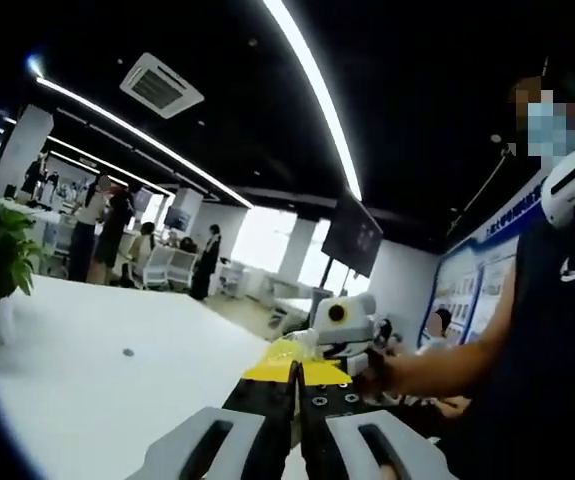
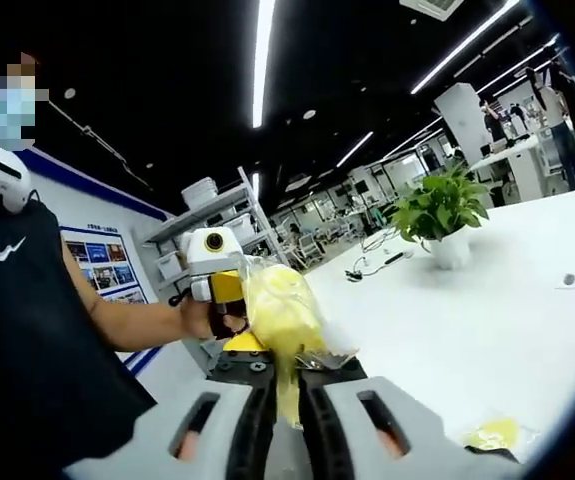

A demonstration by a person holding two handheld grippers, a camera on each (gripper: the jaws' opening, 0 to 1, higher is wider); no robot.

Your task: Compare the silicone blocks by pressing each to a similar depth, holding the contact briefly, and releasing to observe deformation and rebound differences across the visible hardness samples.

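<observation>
A soft, translucent yellow piece [image 2: 282,315] stands up between my right gripper's [image 2: 285,378] jaws, which are shut on its lower end. Its top reaches the left gripper [image 2: 217,272], held in a person's hand just behind it. In the left gripper view my left gripper [image 1: 297,362] has its yellow-tipped black jaws pressed together, with a crumpled pale edge of the yellow piece [image 1: 287,346] at their tips. Just past that sits the right gripper [image 1: 345,325], also in a hand. Both grippers hover over a white table [image 2: 487,330].
A small yellow scrap [image 2: 492,432] lies on the table near my right jaw. A potted plant [image 2: 437,215] and cables [image 2: 372,265] sit farther back. A person in a dark shirt [image 1: 557,350] stands close by. Shelving [image 2: 217,220] lines the wall.
</observation>
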